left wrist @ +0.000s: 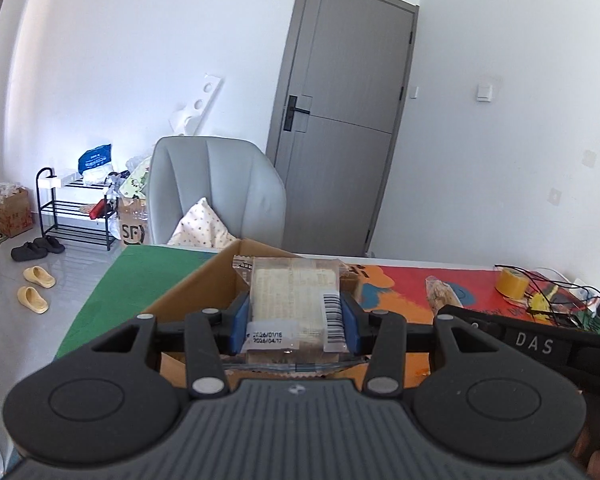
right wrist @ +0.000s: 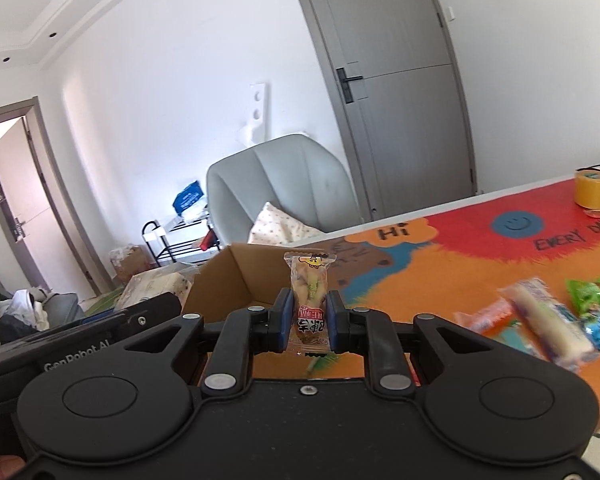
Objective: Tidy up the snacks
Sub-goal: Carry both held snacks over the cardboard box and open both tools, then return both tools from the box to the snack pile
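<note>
My left gripper (left wrist: 294, 322) is shut on a clear-wrapped pale cake snack (left wrist: 292, 300) with a barcode label, held over the open cardboard box (left wrist: 196, 292). My right gripper (right wrist: 308, 320) is shut on a small clear snack packet (right wrist: 309, 292) with red Chinese print, held upright just right of the same box (right wrist: 224, 284). Several loose snacks lie on the mat to the right: a long white-wrapped bar (right wrist: 548, 320), a green packet (right wrist: 588, 292) and a blue one (right wrist: 598, 328). Another packet (left wrist: 440, 292) lies right of the box.
The table has a colourful mat (right wrist: 480, 256) and a green one (left wrist: 140, 276). A yellow tape roll (left wrist: 510, 282) and tangled wires (left wrist: 560, 300) sit at the far right. A grey chair (left wrist: 216, 188) with a cushion stands behind the table, near a grey door (left wrist: 340, 120).
</note>
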Motion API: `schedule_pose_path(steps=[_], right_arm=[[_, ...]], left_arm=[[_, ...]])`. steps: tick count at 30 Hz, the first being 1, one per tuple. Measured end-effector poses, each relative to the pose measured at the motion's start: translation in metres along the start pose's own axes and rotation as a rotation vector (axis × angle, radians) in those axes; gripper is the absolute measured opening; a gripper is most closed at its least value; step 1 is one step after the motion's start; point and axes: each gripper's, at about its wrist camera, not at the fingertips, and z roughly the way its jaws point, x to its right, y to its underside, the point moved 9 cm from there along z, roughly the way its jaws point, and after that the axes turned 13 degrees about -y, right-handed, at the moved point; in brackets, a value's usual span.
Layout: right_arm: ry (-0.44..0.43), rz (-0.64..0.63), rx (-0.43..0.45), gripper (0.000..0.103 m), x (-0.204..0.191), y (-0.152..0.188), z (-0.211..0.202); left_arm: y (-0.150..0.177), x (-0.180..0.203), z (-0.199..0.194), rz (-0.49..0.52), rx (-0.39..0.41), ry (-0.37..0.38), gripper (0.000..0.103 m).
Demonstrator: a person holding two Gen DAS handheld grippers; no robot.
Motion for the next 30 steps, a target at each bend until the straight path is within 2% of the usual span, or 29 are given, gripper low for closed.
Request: schedule_pose_path(steps=[13,23,26,30], right_arm=[[-0.078,0.015,-0.062,0.019,-0.022,-0.001,0.059],[-0.119,0.049,-0.096,0.019,-0.035,0.01,0.076],[-0.148,0.062,-0.116,0.024,-0.039,0.013,0.077],[-0.145,0.084,-0.103,0.034,-0.034,0.014,0.068]], left_arm=[[0.001,-0.05,0.047,-0.072,-0.068,-0.075,0.045],[-0.003,-0.062,0.041,-0.108,-0.063,-0.095,0.049],[-0.004,-0.064,0.036,-0.115,-0.061,-0.106,0.053],[-0.003,-0.065,0.028,-0.121,-0.056,-0.123,0.071]])
